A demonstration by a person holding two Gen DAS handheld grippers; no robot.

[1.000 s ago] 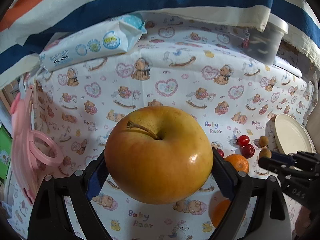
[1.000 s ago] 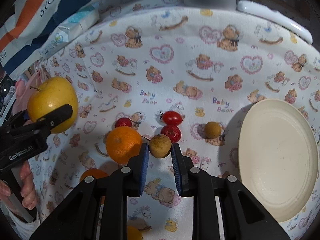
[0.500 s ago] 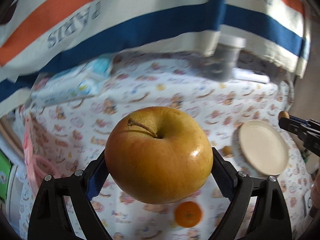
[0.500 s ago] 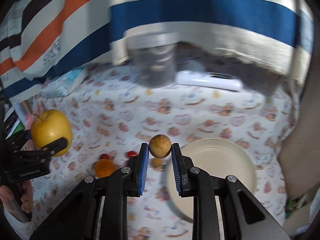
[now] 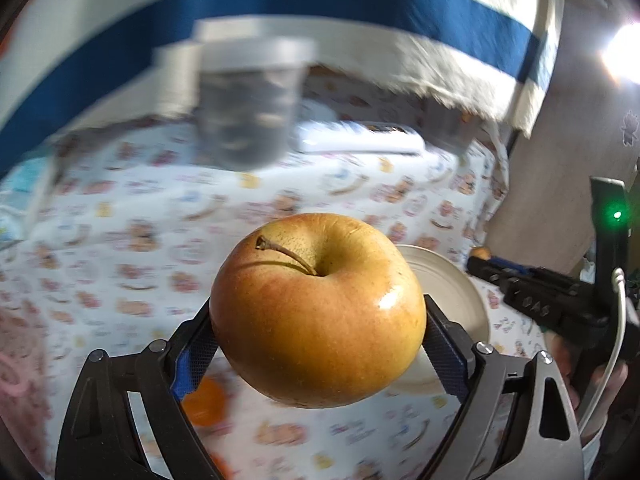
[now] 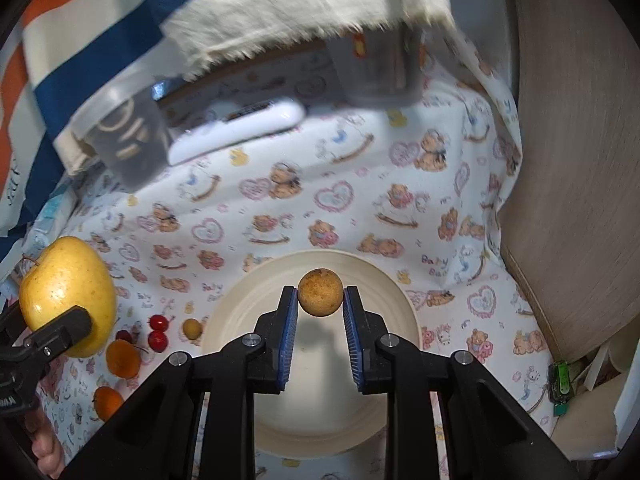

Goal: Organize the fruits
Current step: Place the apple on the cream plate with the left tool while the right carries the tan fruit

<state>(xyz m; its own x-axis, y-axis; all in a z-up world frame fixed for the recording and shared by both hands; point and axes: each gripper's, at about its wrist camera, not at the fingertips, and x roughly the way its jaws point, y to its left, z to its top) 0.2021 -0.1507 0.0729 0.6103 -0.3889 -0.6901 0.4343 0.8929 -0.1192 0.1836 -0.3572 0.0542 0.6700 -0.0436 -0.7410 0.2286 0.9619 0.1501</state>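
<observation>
— While the right gripper was clamped on the small brown fruit, where was it held?

— Above the cream plate. The apple was gripped by the left gripper.

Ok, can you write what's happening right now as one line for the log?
left gripper: shut on apple, in air | right gripper: shut on small brown fruit, above plate | plate: empty
</observation>
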